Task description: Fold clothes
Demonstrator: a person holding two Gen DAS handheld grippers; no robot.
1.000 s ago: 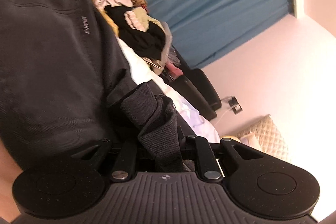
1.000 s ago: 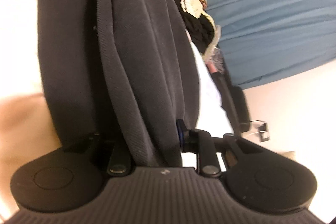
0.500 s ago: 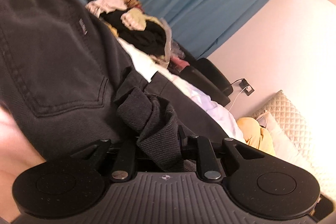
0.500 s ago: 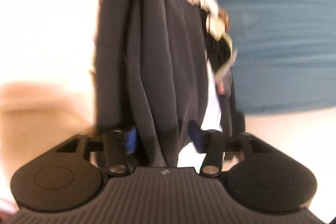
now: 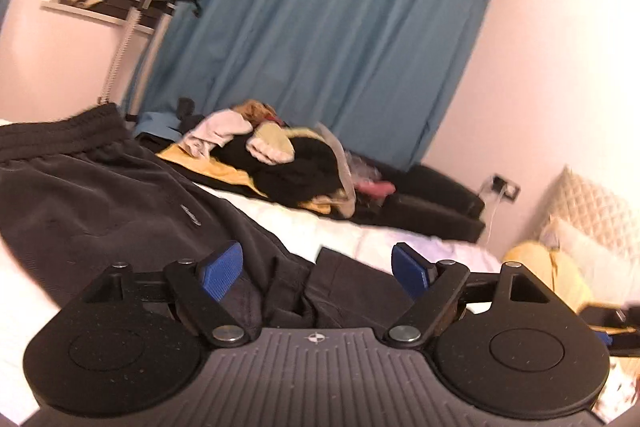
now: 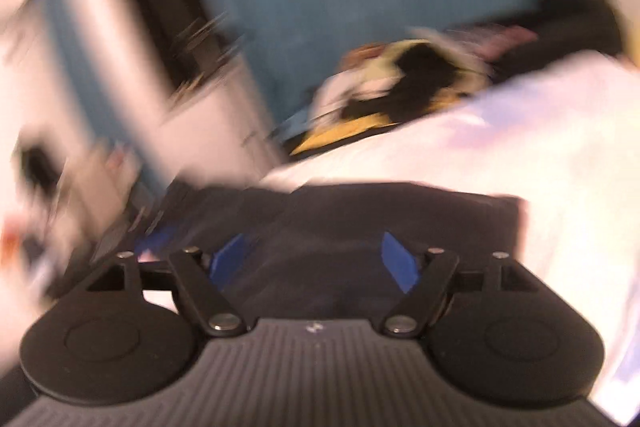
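Left gripper (image 5: 318,269) jaws just opened wide, nothing pinched; dark shorts (image 5: 120,203) directly below and ahead on white bed (image 5: 360,231), long axis running away to waistband far left. Right gripper (image 6: 316,261) likewise just opened, empty, over shorts' near edge, blurred. Unfolded pile (image 5: 280,163) beyond.

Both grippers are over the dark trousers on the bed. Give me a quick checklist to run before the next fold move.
1. Left gripper free of cloth: ok. Its jaws have just been opening; the pads stand apart, and the dark trousers lie loose below them.
2. Right gripper free of cloth: ok. Its jaws have just been opening too, and the trousers lie under them.
3. Trousers resting on the white bedding: ok.
4. Trousers flat and smooth: not ok, cloth is bunched near the left gripper.
5. Clothes pile apart from the trousers: ok.
6. Right-side view sharp enough to aim: not ok, heavily blurred.
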